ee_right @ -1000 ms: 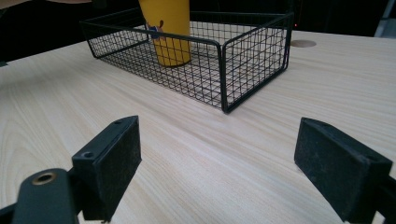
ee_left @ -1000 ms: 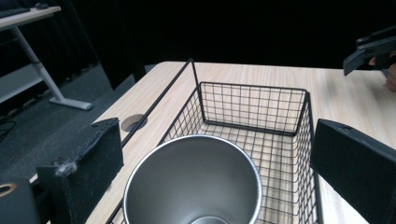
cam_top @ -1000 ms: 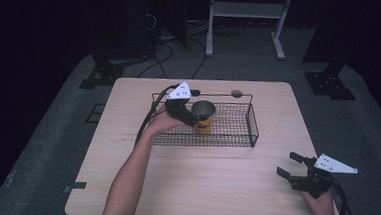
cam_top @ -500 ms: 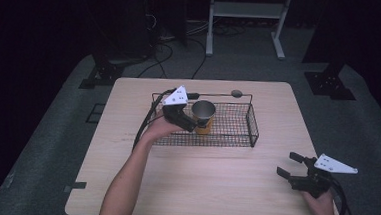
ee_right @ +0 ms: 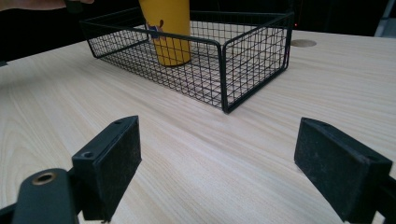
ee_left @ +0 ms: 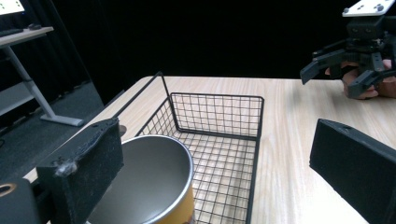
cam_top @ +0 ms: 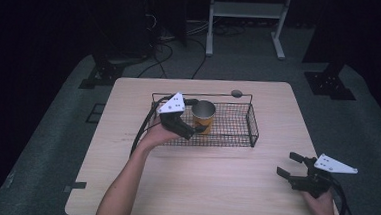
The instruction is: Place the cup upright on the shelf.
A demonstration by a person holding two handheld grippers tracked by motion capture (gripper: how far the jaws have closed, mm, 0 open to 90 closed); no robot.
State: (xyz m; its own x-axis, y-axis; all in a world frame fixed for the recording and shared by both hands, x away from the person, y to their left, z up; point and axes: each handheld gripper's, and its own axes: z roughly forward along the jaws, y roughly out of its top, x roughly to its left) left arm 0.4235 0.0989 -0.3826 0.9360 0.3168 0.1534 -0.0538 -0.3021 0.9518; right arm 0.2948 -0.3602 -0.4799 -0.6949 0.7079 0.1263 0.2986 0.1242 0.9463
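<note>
The left gripper (cam_top: pixel 189 130) hangs over the near-left part of the basket (cam_top: pixel 250 122) with its flat, black, rough-padded jaws spread wide and grasping nothing; in the left gripper view one pad sits just beside the cup (ee_left: pixel 149 182) rim and the other is well off to the far side, above the basket's edge and the table. The cup is a round can-like thing with a dull metal inside and a yellow outer wall, standing upright in the left half of the basket; from the right gripper view its yellow side (ee_right: pixel 169 28) carries a small printed mark. The basket is a shallow rectangle of thin black wire mesh with a straight rod handle raised over its far side. It sits on a pale wood-grain table (cam_top: pixel 213 189) with rounded corners and a round grommet hole just beyond the basket. The right gripper (cam_top: pixel 295 166) is held near the table's near-right corner, well apart from the basket, its blocky black jaws likewise parted and empty, low over bare wood.
</note>
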